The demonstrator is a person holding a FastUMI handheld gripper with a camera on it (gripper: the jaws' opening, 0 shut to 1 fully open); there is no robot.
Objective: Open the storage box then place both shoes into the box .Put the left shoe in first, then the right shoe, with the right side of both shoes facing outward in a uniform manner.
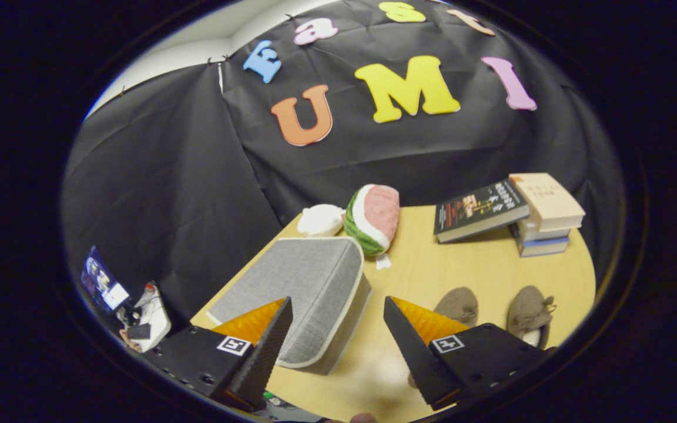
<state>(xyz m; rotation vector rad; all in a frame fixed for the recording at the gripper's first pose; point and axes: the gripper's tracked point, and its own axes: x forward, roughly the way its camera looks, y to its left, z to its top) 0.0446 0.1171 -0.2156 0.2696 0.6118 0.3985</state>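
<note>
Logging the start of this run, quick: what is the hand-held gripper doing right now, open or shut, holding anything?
Hand-held gripper: open, holding nothing; fingers spread above the table, the closed grey storage box partly between them.

I see the storage box on the table, lid down, reaching between my spread fingers. Two shoes lie to its right, a watermelon plush behind it, stacked books beyond the shoes.

A staged recording booth rather than a lived-in room: black cloth walls in a wooden table set with household props (stacked books, a plush watermelon, shoes, a box).
</note>
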